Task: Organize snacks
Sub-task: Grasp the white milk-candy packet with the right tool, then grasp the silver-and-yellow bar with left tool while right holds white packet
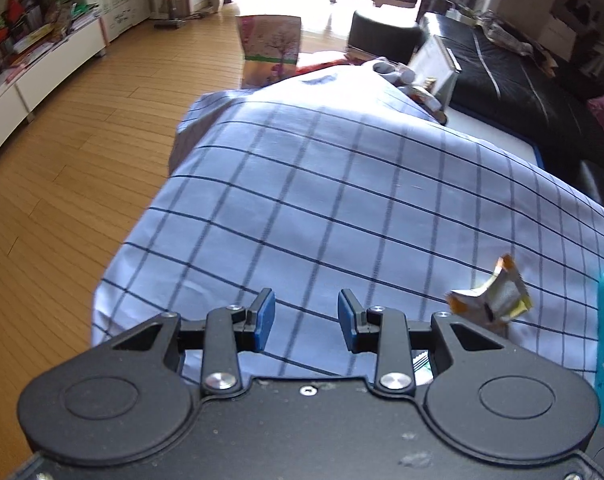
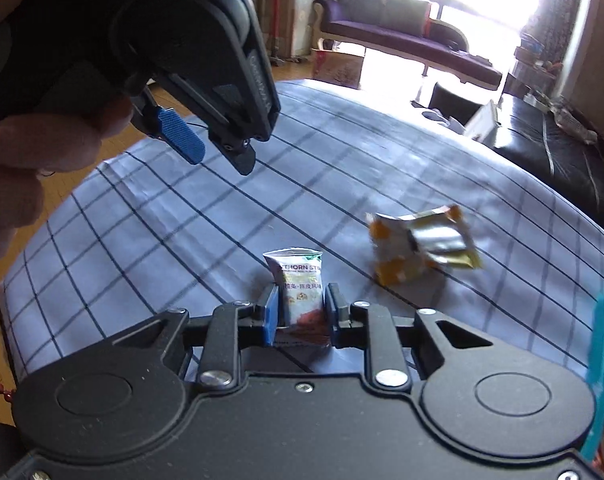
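Nearest, right wrist view: right gripper has its fingers clenched on a small white snack packet, 1 pad on each side, packet upright with its top edge free above the grip. Likely reason: gripped low so the printed face stays clear and the packet can be carried off for sorting. Legible print: "THORN STR" along the top band, smaller Chinese characters beneath, not readable with confidence.

At 2 o'clock from that packet, apart from it, a crumpled orange-and-silver wrapper lies loose on the checked cloth covering the surface; blurred, no text readable. A teal basket edge sits at 3 o'clock, probably the sorting container.

Left gripper hangs at 11 o'clock, above the cloth. Left wrist view confirms: fingers released with a narrow gap, nothing between them; judged to be waiting its turn.

Far: purple sofa by the bright window.
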Tool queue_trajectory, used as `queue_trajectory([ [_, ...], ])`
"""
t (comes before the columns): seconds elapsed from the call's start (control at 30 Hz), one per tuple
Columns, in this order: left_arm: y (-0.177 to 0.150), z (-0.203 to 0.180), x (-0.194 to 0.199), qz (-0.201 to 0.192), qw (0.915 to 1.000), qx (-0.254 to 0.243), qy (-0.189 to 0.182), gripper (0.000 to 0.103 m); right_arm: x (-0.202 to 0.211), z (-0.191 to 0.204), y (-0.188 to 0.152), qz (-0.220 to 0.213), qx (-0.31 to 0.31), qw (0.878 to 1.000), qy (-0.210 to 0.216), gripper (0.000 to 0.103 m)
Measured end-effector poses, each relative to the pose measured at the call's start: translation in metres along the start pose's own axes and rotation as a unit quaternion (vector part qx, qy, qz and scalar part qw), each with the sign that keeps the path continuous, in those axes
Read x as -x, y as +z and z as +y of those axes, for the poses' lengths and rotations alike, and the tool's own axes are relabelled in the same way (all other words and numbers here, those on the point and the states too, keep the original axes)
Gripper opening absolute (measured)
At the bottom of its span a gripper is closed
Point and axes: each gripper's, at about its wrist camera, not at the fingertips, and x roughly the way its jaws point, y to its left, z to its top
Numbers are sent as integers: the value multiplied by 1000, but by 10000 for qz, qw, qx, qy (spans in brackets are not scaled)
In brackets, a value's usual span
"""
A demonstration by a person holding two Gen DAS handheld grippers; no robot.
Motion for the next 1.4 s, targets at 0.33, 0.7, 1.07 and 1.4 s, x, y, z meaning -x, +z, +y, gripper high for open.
queue_trajectory([
  [0.33, -10, -60, -12, -67, 9965, -664, -501, 35, 13, -42, -14, 171, -731, 9965, -357, 31],
  [0.7, -15, -105, -27, -165, 9929, -732, -927, 38, 22, -85, -28, 244, -1813, 9824, -371, 28],
  [1.07, -14, -125, -42, -217, 9948, -559, -820, 45, 28, -87, -41, 80, -1911, 9808, -389, 28],
  [1.4, -16, -134, -49, -300, 9951, -734, -586, 55, 33, -91, -46, 24, -2053, 9782, -323, 28],
])
